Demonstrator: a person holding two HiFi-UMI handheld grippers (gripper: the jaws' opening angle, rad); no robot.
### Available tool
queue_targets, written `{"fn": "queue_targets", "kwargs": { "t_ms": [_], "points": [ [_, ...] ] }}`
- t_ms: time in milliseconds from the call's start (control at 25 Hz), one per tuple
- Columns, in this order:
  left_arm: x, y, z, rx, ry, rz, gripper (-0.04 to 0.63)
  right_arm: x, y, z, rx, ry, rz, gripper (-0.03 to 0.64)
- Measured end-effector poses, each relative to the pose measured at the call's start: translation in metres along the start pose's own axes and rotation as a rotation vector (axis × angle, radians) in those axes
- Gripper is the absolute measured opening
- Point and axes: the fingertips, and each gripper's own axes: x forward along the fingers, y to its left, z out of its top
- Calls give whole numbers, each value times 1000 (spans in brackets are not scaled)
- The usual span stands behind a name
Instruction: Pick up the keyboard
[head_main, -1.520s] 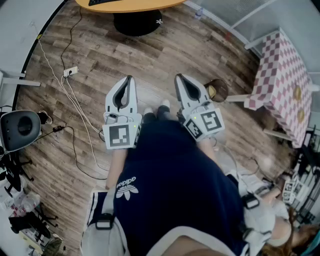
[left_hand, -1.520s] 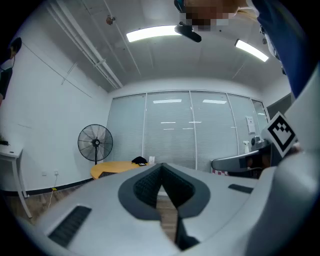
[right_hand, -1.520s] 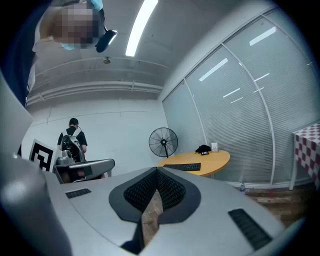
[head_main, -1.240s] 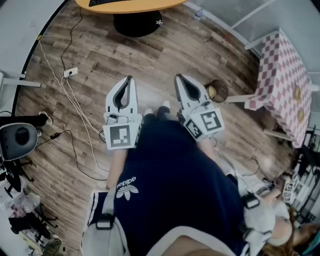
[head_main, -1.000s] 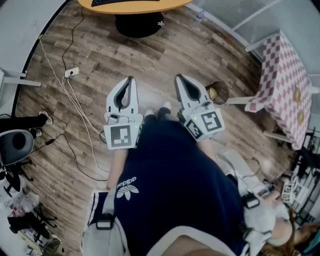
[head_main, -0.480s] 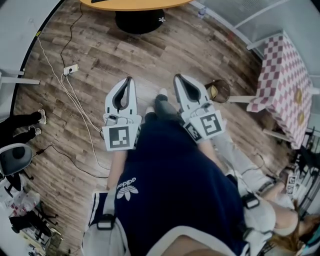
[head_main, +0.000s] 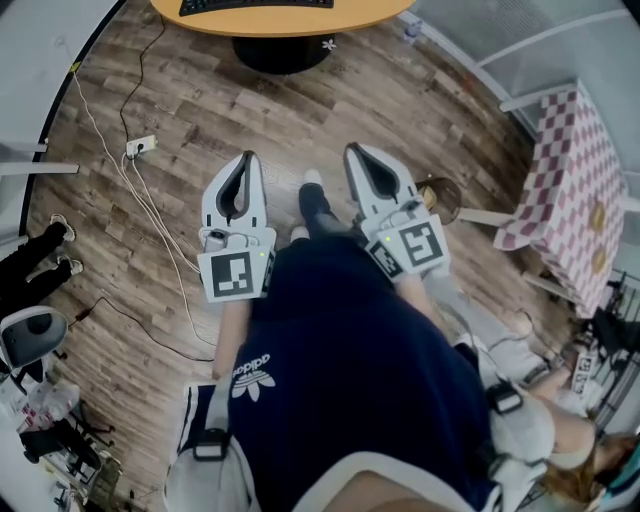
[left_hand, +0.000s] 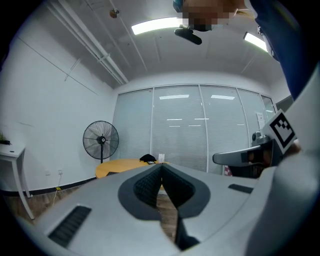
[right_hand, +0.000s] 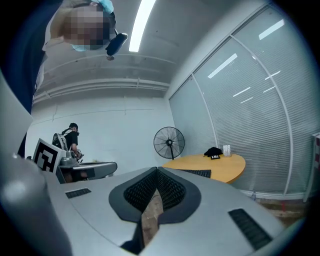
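Note:
A black keyboard (head_main: 255, 5) lies on a round orange table (head_main: 300, 18) at the top edge of the head view, well ahead of both grippers. The right gripper view shows the keyboard (right_hand: 195, 173) on the table's near side, with a small black item further back. My left gripper (head_main: 247, 157) and right gripper (head_main: 350, 150) are held side by side over the wooden floor, pointing level toward the table. Both are shut with nothing between the jaws, as the left gripper (left_hand: 161, 165) and right gripper (right_hand: 156, 170) show in their own views.
White cables and a power strip (head_main: 140, 145) run across the floor at left. The table's black base (head_main: 280, 50) stands ahead. A checkered table (head_main: 575, 190) and a round brown stool (head_main: 440, 198) are at right. A standing fan (left_hand: 101, 141) is by the wall. Another person's legs (head_main: 35, 250) show at left.
The table and keyboard have come further into view at the top as the person steps toward them. Both grippers went along, still shut. The chair at left slid down the picture.

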Motion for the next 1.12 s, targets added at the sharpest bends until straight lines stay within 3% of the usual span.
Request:
{"fn": "queue_targets", "kwargs": {
  "t_ms": [160, 480, 720, 1120],
  "points": [
    [46, 13, 20, 8, -28, 32, 3, 32, -43, 14, -47, 9, 6, 3],
    [124, 26, 37, 44, -85, 65, 3, 91, -118, 28, -39, 15, 20, 3],
    [148, 35, 24, 48, -12, 85, 3, 110, -139, 26, -18, 34, 16, 3],
    [204, 70, 24, 47, 5, 104, 3, 161, -178, 25, 23, 56, -11, 3]
  ]
}}
